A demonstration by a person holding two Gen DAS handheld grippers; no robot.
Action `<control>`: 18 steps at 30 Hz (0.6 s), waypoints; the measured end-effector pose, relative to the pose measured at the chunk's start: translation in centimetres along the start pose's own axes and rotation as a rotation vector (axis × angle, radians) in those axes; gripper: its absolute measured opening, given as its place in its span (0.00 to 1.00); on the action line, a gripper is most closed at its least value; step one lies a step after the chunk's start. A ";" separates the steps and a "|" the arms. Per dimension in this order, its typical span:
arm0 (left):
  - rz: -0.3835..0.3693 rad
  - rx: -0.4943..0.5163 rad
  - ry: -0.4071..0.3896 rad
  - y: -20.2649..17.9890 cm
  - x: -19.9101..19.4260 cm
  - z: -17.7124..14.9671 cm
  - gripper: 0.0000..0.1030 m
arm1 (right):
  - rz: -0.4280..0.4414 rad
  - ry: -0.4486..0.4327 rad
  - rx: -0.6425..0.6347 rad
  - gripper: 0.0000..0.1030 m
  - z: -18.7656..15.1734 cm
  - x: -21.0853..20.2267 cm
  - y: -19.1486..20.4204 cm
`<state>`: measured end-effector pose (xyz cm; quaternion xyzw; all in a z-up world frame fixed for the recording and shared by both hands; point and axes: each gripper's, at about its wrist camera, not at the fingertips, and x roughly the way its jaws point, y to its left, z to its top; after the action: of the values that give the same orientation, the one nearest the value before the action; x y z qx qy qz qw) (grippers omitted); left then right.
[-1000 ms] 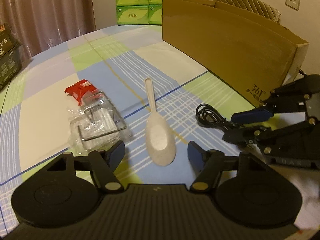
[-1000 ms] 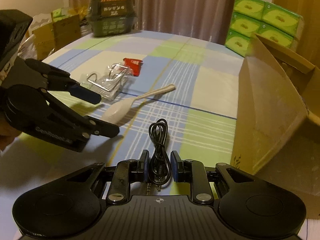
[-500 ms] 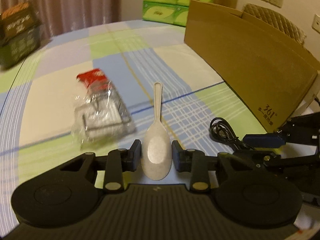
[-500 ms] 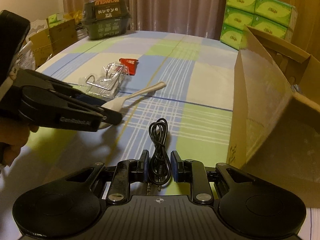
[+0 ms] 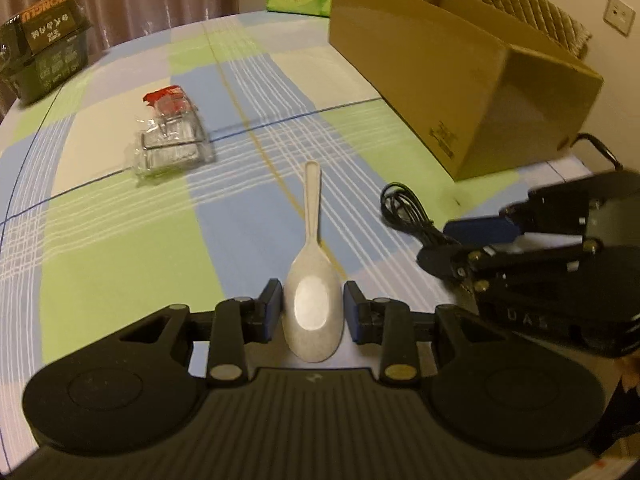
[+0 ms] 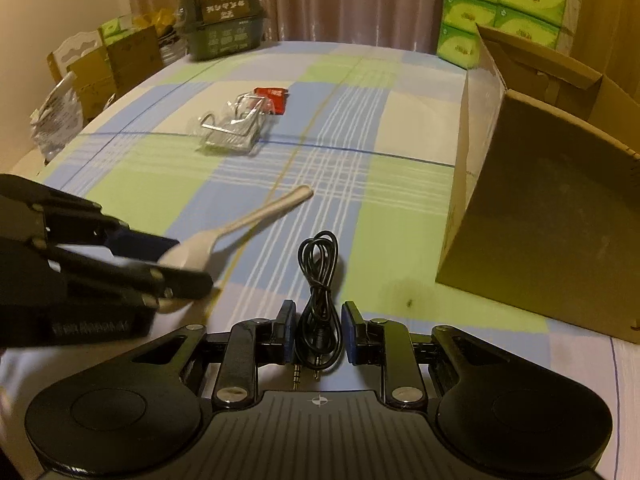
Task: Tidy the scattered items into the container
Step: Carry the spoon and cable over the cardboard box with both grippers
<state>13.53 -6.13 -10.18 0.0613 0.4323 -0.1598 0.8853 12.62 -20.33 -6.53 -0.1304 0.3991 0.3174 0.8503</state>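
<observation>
Left gripper point(image 5: 311, 312): the bowl of the white rice spoon point(image 5: 313, 300) is flanked by the blue pads, handle pointed away toward the table's middle; the jaws are opening slightly, with a thin gap visible at each side, so firm contact cannot be confirmed.
Right gripper point(image 6: 318, 332): the coiled black audio cable point(image 6: 319, 280) lies between the pads, plugs toward the camera; the jaws are opening and narrow gaps are seen on both sides.
Reason for holds: each item is taken at its widest, nearest part, presumably for carrying to the box.
Cardboard box point(image 5: 460, 80): the container is set along the table's right edge, top open, its tall brown wall facing the items.
Remaining item: a clear plastic packet with a red label point(image 5: 172, 140) is left toward the table's far left, well apart from both grippers.
Table point(image 5: 100, 260): covered in a checked cloth.
Open room: bare cloth is found between the grippers and the box; the box wall is high, so a lift over its rim is judged necessary.
Edge risk: the grippers are close together near the table's near edge.
</observation>
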 end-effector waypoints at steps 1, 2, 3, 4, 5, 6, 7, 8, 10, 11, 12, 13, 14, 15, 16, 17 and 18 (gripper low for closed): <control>0.001 0.012 -0.002 -0.2 0.0 -0.1 0.33 | -0.001 -0.001 -0.003 0.46 -0.1 0.0 0.0; 0.010 0.014 -0.005 -0.2 0.0 -0.1 0.34 | -0.010 0.000 -0.004 0.52 -0.2 0.0 0.0; 0.008 0.007 -0.007 0.0 0.1 -0.1 0.36 | -0.016 -0.001 0.000 0.57 -0.3 0.1 -0.1; 0.004 -0.009 -0.011 0.3 0.1 0.0 0.36 | -0.006 -0.004 0.008 0.57 -0.3 0.1 -0.3; 0.004 -0.023 -0.014 0.6 0.1 0.0 0.36 | -0.004 -0.001 0.012 0.57 -0.2 0.2 -0.4; 0.004 -0.031 -0.017 0.9 0.1 0.0 0.36 | -0.009 -0.004 0.006 0.57 -0.2 0.3 -0.3; 0.005 -0.033 -0.019 1.0 0.2 0.1 0.36 | -0.010 -0.006 -0.003 0.57 -0.1 0.5 -0.3; 0.009 -0.034 -0.021 1.2 0.2 0.1 0.36 | -0.007 -0.009 -0.012 0.57 0.0 0.6 -0.2; 0.005 -0.040 -0.024 1.5 0.3 0.2 0.36 | -0.005 -0.016 -0.023 0.57 0.3 1.0 -0.2; 0.002 -0.043 -0.024 1.6 0.3 0.3 0.36 | -0.008 -0.020 -0.030 0.57 0.5 1.2 -0.2; 0.000 -0.043 -0.024 1.7 0.4 0.4 0.36 | -0.007 -0.024 -0.035 0.57 0.6 1.4 -0.1; 0.000 -0.040 -0.024 1.7 0.4 0.4 0.36 | -0.007 -0.025 -0.037 0.56 0.7 1.5 -0.1; 0.002 -0.035 -0.024 1.7 0.4 0.4 0.36 | -0.008 -0.026 -0.038 0.56 0.8 1.6 -0.1; 0.003 -0.029 -0.022 1.6 0.5 0.5 0.37 | -0.010 -0.027 -0.037 0.54 0.9 1.7 -0.1; 0.003 -0.022 -0.020 1.5 0.5 0.5 0.37 | -0.006 -0.026 -0.034 0.49 1.0 1.8 -0.2; 0.005 -0.012 -0.018 1.4 0.5 0.5 0.37 | 0.000 -0.026 -0.032 0.47 1.0 1.8 -0.2; 0.006 -0.004 -0.017 1.3 0.5 0.5 0.38 | 0.000 -0.026 -0.037 0.43 1.1 1.8 -0.1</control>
<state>14.64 -5.15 -10.32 0.0593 0.4251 -0.1565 0.8895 14.15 -19.09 -7.23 -0.1419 0.3820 0.3262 0.8529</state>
